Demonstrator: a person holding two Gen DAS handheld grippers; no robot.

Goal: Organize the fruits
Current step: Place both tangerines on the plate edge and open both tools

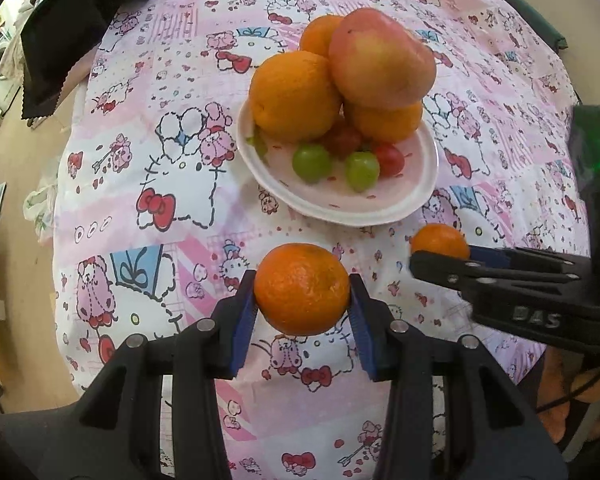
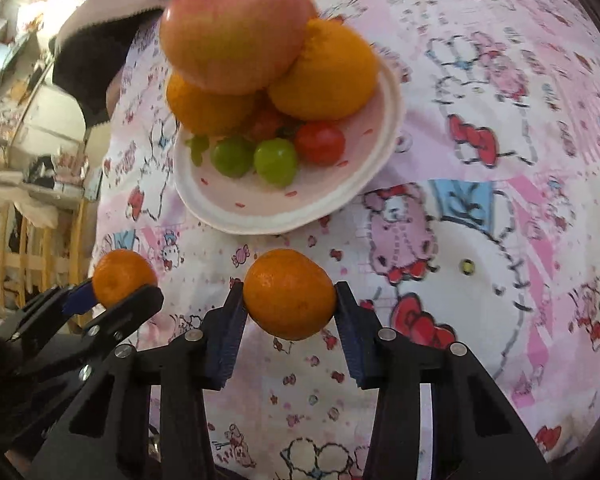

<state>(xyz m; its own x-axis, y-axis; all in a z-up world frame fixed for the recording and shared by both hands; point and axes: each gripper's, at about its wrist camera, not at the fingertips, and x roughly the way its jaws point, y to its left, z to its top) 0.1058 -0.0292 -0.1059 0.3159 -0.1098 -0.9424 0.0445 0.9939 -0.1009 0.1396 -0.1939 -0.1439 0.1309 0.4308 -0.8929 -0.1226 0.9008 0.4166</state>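
Left gripper (image 1: 302, 292): blue pads pressed on both sides of a mandarin (image 1: 302, 289), held firm, lifted off the tablecloth (image 1: 148, 208). Right gripper (image 2: 289, 298): clamped the same way on a second mandarin (image 2: 289, 294), pads touching its sides; this view is smeared, so the hand is probably moving. Each gripper shows in the other's camera, so they sit side by side, near but apart.

Both held fruits are on the near side of the plate (image 1: 380, 210), not yet over it. The step looks like carrying them to the plate. To do it well: go one at a time so the grippers don't knock together. Aim for the bare front part of the plate, beside the green grapes (image 1: 312, 162). Lower until the fruit rests before letting go, since it's round and will roll. Stay away from the stack; a nudge could topple it.

Fruit: the mandarins are small, bright orange, with dimpled skin, and the left one has a scuffed patch near the bottom. On the plate: three bigger oranges (image 1: 294, 96) with a pinkish-yellow apple (image 1: 382, 58) balanced on top, two green grapes and red cherry tomatoes (image 1: 390, 159) in front. The pile looks top-heavy. The plate is pale pink with small red marks and sits mid-table.
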